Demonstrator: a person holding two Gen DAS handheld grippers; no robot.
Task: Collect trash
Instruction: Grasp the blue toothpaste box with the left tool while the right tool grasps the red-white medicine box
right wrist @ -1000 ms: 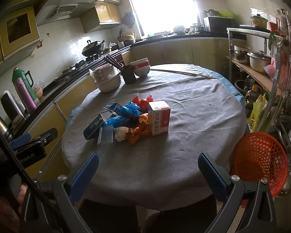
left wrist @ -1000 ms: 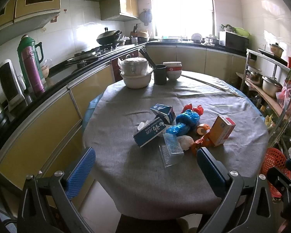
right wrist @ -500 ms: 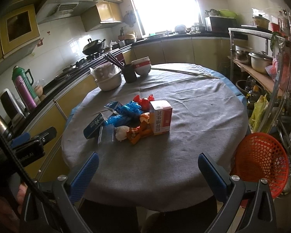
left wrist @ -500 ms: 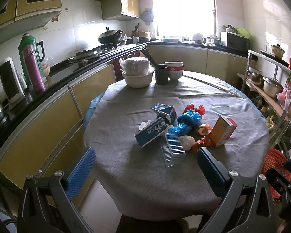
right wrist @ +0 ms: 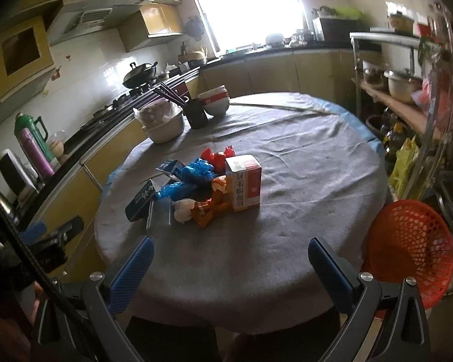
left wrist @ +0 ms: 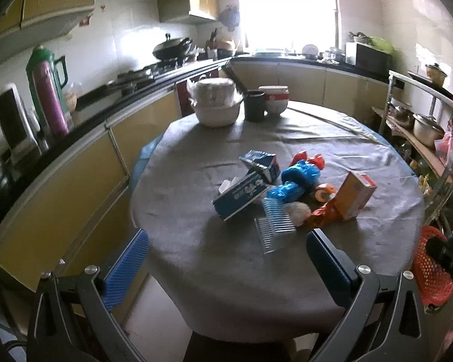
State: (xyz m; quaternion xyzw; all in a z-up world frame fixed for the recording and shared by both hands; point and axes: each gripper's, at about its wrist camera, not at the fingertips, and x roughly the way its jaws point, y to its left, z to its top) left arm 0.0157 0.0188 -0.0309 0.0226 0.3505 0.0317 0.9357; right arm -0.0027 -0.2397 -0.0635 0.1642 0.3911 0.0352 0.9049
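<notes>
Meanwhile, held both blue-padded grippers wide apart and empty at the near edge of the round grey-clothed table (left wrist: pixel 287 271): left gripper (left wrist: pixel 226 264) at bottom centre of its view, right gripper (right wrist: pixel 230 267) likewise. Saw the litter heaped mid-frame: dark blue carton (left wrist: pixel 241 196), crumpled blue plastic bags (left wrist: pixel 296 181), clear ribbed plastic tray (left wrist: pixel 274 226), orange-and-white cardboard box (right wrist: pixel 244 182) upright, touching orange wrappers (right wrist: pixel 210 209). Found red mesh plastic basket (right wrist: pixel 407 244) at lower right, beside the table, apart from the heap.

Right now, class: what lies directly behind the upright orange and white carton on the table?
Behind the orange and white carton sit red wrappers and a crumpled blue plastic bag. The carton hides whatever lies against its back face.
</notes>
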